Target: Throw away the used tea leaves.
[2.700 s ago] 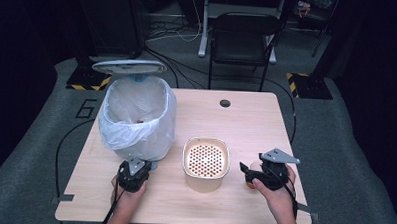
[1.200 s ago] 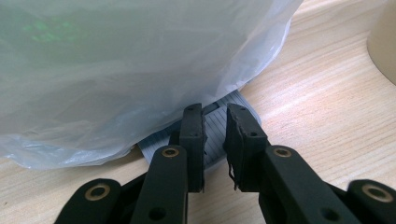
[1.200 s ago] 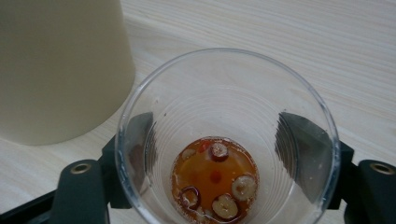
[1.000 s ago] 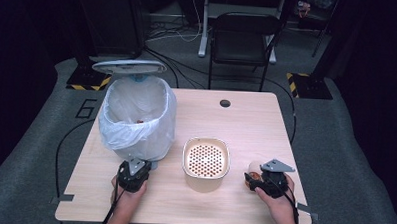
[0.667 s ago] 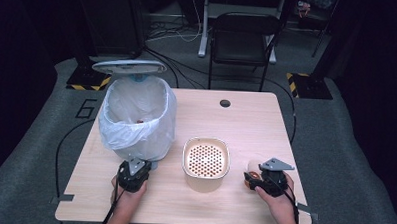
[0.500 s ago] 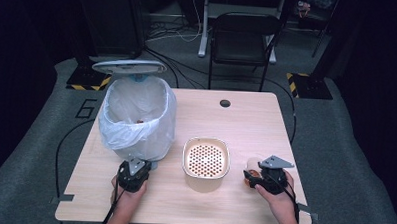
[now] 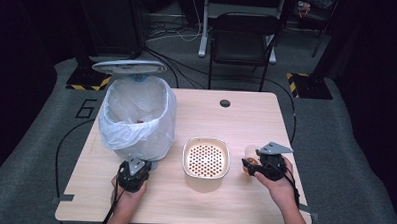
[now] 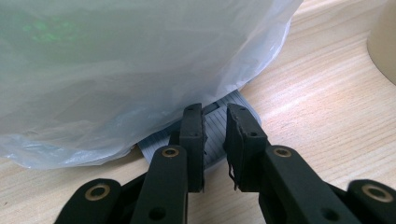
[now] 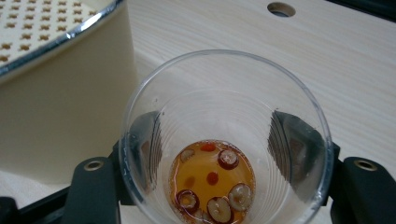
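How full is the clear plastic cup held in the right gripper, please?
Nearly empty: the clear cup, clamped by the right gripper, has a shallow layer of orange liquid with sliced fruit pieces at the bottom.

High view: bench [image 7: 246,118] brightly lit from above, room around it falling off to near black; soft short shadows beside the bin [image 7: 136,117] and the strainer pot [image 7: 205,162], picture slightly soft and grainy. Left gripper view: bin liner [image 8: 130,65] pale and hazy, near jaws crisp, wood grain glossy. Right gripper view: clear cup [image 9: 224,140] sharp at the rim with faint glare, the edges mildly stretched.
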A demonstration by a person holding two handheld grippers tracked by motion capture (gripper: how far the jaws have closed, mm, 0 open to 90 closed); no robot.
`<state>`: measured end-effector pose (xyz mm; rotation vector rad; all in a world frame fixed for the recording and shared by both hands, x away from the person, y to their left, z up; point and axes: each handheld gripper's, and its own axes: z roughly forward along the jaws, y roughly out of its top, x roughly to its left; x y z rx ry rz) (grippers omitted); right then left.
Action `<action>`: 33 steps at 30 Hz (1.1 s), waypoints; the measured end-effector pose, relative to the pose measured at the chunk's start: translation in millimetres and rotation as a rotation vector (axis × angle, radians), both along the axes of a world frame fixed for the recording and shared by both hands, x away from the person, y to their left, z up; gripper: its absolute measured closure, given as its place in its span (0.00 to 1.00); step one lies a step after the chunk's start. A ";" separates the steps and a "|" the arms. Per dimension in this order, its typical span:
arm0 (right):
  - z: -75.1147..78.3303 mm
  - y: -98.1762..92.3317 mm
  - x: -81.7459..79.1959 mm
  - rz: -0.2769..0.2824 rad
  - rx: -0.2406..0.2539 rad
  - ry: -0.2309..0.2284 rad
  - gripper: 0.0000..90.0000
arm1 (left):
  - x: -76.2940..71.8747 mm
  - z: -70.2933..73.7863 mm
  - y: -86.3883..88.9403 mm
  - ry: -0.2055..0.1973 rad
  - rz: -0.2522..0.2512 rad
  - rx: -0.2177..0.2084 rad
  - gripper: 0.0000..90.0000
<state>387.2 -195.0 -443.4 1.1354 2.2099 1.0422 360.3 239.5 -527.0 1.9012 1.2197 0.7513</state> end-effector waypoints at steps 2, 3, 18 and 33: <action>4.2 1.0 3.9 0.005 0.000 -0.008 0.38 | -0.1 0.0 -0.1 0.001 0.000 -0.001 0.85; 5.8 1.0 5.8 0.006 0.004 -0.006 0.38 | -0.1 0.0 -0.1 0.001 0.000 -0.001 0.85; 26.6 9.9 33.0 0.036 0.001 -0.010 0.38 | -0.1 0.0 0.0 0.001 0.000 -0.002 0.85; 53.4 32.5 49.3 0.070 -0.027 -0.032 0.38 | 0.0 0.0 0.0 0.001 0.000 -0.003 0.85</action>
